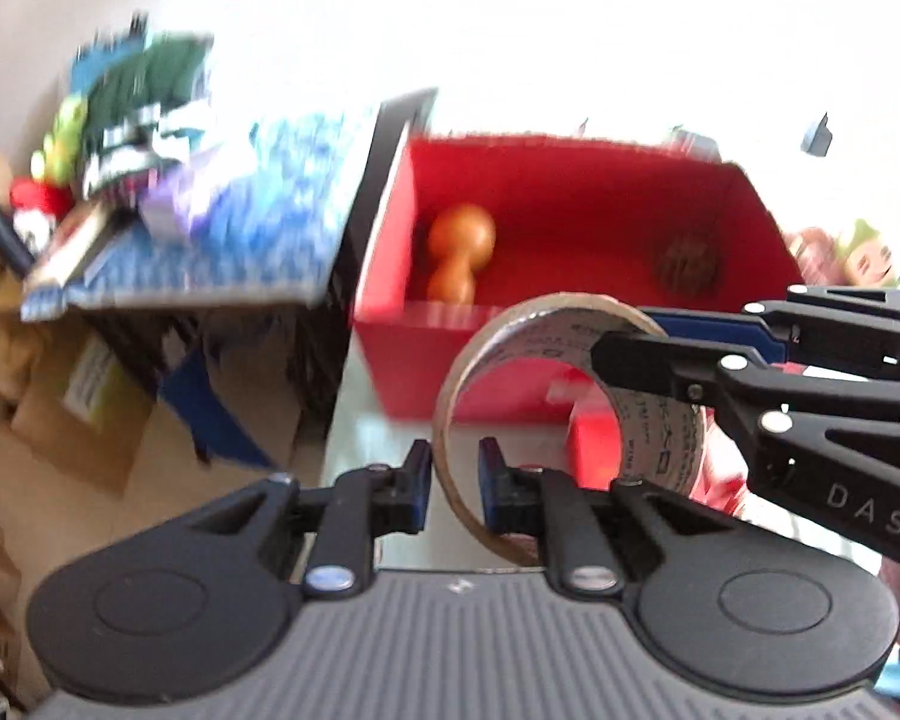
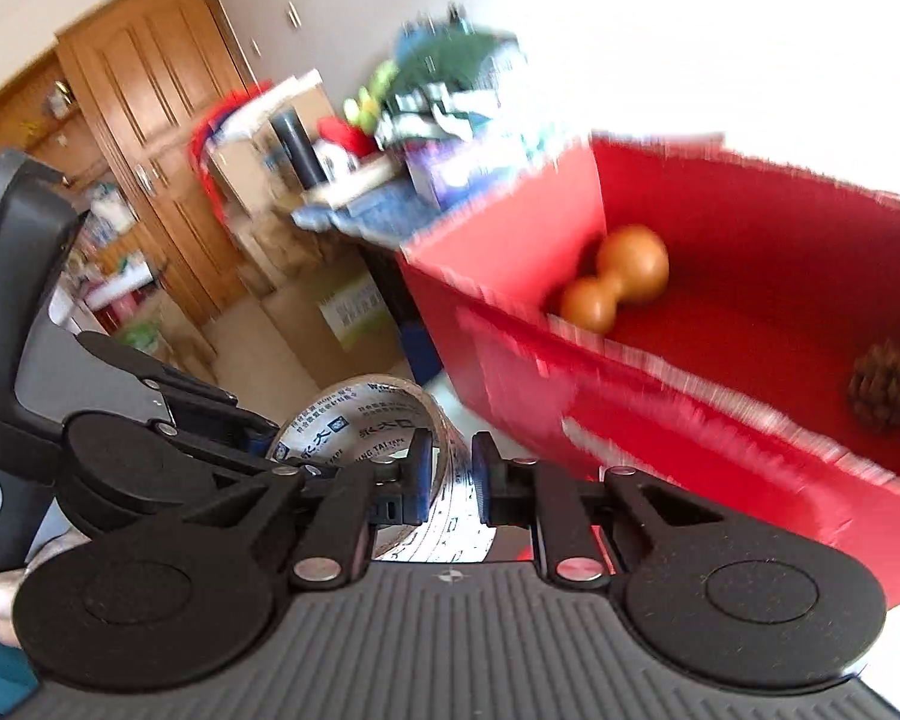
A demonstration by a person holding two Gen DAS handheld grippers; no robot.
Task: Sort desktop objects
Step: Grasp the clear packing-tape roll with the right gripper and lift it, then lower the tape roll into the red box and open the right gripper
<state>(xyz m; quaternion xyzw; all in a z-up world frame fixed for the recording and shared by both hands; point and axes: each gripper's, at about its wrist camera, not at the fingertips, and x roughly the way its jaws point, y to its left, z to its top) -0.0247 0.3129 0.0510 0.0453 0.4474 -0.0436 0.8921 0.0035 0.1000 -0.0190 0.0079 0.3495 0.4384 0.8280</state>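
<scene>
A roll of clear packing tape [image 1: 570, 396] with a printed cardboard core is held in the air by both grippers, in front of a red open box [image 1: 570, 162]. My left gripper [image 1: 455, 480] is shut on the roll's near rim. My right gripper [image 2: 453, 474] is shut on the roll's wall [image 2: 390, 420]; in the left wrist view it [image 1: 624, 336] comes in from the right. The red box [image 2: 510, 312] holds a wooden gourd [image 1: 459, 258] and a pine cone [image 1: 687, 267], also seen in the right wrist view as gourd [image 2: 618, 282] and cone [image 2: 882, 396].
Left of the box stands a black stand under a blue cloth [image 1: 270, 228], piled with toys and packets [image 1: 132, 120]. Cardboard boxes [image 1: 78, 408] sit on the floor below. A doll [image 1: 858, 252] lies right of the box. A wooden door [image 2: 144, 138] is at the far left.
</scene>
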